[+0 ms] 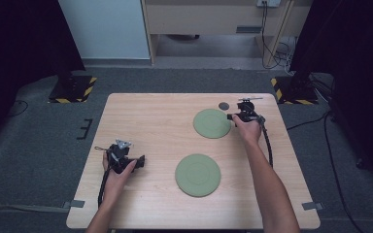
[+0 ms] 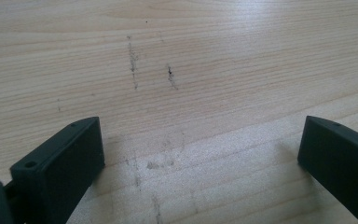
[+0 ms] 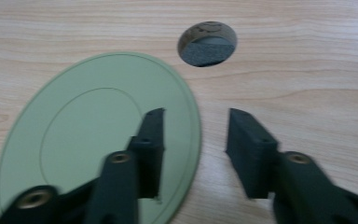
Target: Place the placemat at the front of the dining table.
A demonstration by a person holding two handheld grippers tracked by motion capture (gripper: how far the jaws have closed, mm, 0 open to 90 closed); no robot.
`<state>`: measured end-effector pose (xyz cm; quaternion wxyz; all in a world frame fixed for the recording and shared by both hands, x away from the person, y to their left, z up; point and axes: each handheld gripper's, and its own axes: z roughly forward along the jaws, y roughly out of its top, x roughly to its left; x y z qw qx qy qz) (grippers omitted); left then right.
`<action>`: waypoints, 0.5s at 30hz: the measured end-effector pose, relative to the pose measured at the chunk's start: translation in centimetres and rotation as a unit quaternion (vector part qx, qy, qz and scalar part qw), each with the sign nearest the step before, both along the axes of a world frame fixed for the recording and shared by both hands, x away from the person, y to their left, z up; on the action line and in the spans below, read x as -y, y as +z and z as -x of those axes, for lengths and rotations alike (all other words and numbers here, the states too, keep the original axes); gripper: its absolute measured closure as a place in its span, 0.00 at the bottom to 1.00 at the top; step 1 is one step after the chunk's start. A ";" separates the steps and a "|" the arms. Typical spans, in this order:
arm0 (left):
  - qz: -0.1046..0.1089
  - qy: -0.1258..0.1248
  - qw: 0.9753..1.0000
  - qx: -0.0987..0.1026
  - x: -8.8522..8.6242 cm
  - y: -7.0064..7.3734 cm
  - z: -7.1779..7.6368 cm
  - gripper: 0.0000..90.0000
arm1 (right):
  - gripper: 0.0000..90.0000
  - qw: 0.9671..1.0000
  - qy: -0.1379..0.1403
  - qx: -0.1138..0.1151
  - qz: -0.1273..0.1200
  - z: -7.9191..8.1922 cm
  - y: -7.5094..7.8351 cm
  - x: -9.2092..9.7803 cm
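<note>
Partly hidden far plate [image 3: 98, 135] rim under right tool [image 3: 193, 140], jaws apart.

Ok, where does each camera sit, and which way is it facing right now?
High view: above the person's side, looking forward and down on the table; both forearms and tongs show.
Left gripper view: on the left tongs, facing bare wood; both jaws wide apart.
Right gripper view: on the right tongs, jaws straddling the far plate rim, round hole beyond.
Shared: that plate and hole also show in the high view.
</note>
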<state>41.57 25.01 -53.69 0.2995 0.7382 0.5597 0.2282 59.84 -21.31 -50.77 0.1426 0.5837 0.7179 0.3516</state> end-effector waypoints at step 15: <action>0.000 -0.008 1.000 0.000 -0.1 0.0 -0.3 0.00 | 0.17 1.000 -0.017 0.011 0.021 2.9 3.0 1.6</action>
